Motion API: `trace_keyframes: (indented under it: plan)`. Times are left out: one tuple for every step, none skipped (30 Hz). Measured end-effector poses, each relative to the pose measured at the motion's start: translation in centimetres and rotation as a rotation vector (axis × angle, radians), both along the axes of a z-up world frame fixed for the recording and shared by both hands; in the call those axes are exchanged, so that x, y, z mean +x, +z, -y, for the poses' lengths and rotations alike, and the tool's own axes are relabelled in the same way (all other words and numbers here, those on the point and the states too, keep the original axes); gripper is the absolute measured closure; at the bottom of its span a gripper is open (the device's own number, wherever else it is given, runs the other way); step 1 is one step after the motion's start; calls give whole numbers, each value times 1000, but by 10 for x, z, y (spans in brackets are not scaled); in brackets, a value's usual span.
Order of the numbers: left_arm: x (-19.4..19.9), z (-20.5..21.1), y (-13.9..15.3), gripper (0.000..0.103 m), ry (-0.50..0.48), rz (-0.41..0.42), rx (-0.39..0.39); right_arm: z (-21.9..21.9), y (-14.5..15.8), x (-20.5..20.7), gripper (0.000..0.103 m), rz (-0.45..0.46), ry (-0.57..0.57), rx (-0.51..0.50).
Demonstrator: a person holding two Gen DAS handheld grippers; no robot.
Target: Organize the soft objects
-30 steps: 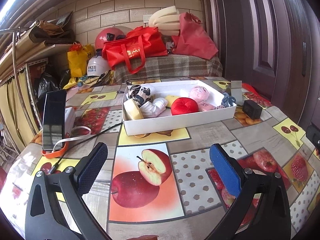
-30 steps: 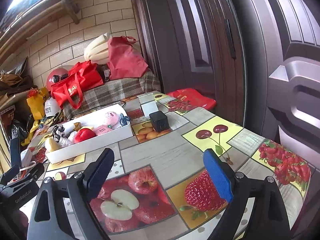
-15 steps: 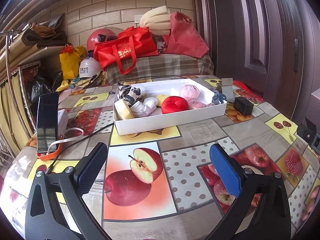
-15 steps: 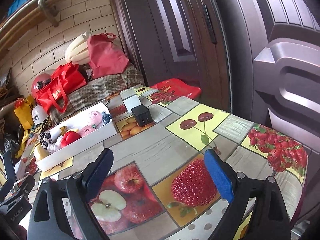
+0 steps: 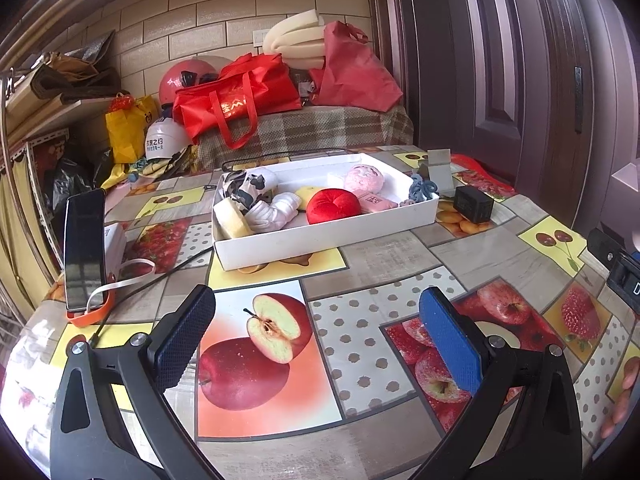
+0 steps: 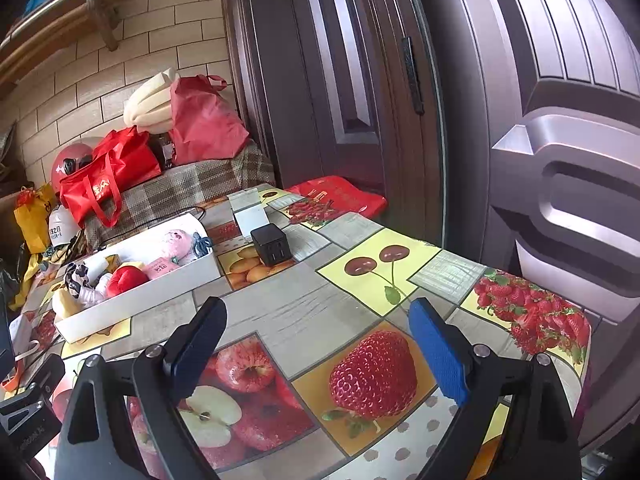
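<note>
I hold the left gripper (image 5: 316,336) and right gripper (image 6: 316,344) with jaws apart and empty above the table (image 5: 400,256), white tray (image 5: 320,236) of soft objects at upper centre.

A lived-in home, by an entrance: a glossy fruit-print oilcloth table (image 5: 384,256) stands near a dark brown panelled door (image 6: 520,100). Against the far cream tiled wall (image 5: 240,12), a plaid-covered bench (image 5: 320,128) holds red tote bags (image 5: 236,96) and a red helmet (image 5: 180,78); far left stand cluttered shelves (image 5: 44,120).
</note>
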State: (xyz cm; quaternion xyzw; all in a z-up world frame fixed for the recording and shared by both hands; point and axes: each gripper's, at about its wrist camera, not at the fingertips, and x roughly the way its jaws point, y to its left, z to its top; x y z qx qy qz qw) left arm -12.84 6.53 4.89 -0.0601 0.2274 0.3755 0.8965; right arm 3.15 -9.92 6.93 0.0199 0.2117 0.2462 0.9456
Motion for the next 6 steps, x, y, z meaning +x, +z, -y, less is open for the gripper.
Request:
trace_keyframes:
  plan:
    - [1,1,-1,0,-6,-3,2,-1,1,-1,10,8,1,-4]
    - [1,2,-1,0,-13,-4,4,-2,1,-2,10,15,1,-8]
    - [1,3,-1,0,-20,-4,7,-2,1,-3,10,22,1,-12]
    - [2,4,-1,0,-26,-3,9,-3,2,-4,10,28,1,-14]
    - [2,5,-1,0,-32,-3,10,-3,2,-5,10,34,1,-17]
    - [2,6,-1,0,-36,-3,12,-3,2,-5,10,40,1,-19]
